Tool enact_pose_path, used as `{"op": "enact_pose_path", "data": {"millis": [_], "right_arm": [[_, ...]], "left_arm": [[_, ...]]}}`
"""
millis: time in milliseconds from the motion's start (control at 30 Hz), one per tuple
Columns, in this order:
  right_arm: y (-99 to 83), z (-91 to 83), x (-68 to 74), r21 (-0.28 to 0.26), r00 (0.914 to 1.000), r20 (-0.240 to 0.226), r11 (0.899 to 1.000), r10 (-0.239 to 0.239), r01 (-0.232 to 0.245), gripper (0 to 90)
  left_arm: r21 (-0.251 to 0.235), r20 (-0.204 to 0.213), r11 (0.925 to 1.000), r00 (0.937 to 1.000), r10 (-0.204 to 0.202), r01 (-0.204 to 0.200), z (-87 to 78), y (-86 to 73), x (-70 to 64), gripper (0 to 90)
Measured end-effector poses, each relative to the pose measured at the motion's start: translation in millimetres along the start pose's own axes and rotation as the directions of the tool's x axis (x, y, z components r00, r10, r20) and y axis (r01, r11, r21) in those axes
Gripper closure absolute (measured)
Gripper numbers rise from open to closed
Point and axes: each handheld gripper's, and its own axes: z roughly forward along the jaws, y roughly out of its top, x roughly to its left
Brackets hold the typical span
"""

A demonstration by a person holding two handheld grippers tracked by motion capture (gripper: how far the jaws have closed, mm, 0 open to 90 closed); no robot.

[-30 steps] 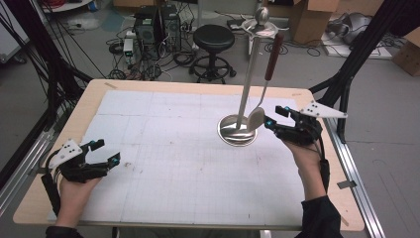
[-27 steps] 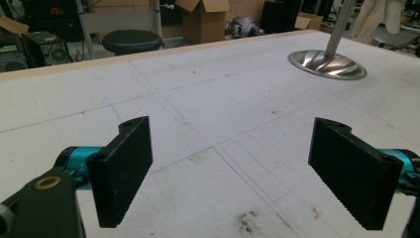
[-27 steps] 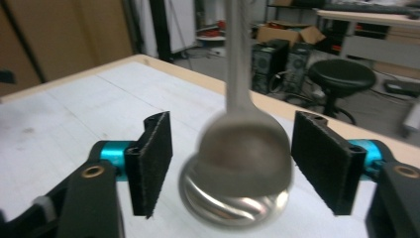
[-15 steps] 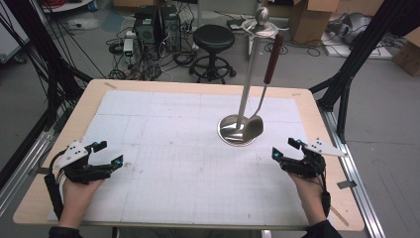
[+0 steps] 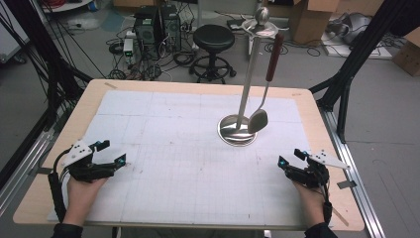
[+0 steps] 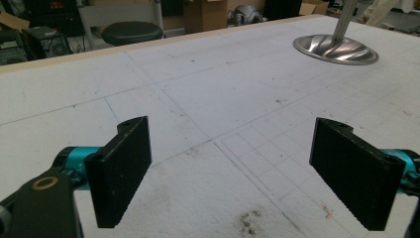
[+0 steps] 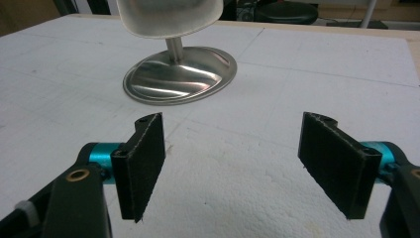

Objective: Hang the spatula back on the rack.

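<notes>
Spatula [image 5: 258,120] on stand [image 5: 238,130], table [image 5: 317,106] mid-right

Text: none showing legibly anywhere.
Mat [image 5: 163,148]: showing grid lines only, no nos. or letters.
Boxes [image 5: 307,15]: sitting too far off, any print too blurry to read.

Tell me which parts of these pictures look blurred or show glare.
Right gripper view: the spatula head at the top is close and out of focus; the steel base shows bright streaks of glare. Left gripper view: the base is sharp but glints too. High view: evenly lit, soft shadows.
</notes>
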Motion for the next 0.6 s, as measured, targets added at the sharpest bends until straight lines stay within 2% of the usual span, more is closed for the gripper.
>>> {"op": "enact_pose_path", "data": {"millis": [133,267,400,600], "right_arm": [[-2.6,3.5,1.9,0.002,0.9998,0.007,1.0,-0.018,0.018,22.9],[-5.2,7.6,1.5,0.024,0.9995,-0.015,0.999,-0.028,0.028,22.3],[-5.7,6.6,0.6,0.016,0.9997,-0.021,1.0,-0.009,0.009,20.8],[-6.0,7.1,-0.4,0.016,0.9997,-0.023,1.0,-0.005,0.006,17.7]], "left_arm": [[0.009,-0.006,1.0,1.0,-0.002,0.002,-1.3,-0.5,1.0,17.0],[0.023,0.002,0.9997,1.0,-0.003,0.003,0.5,-1.7,0.8,17.1],[0.028,0.018,0.9996,0.9998,-0.001,0.0,3.0,-3.0,-0.8,17.6],[0.043,0.024,0.9991,0.9997,-0.004,0.003,5.3,-5.2,-1.5,17.6]]}}
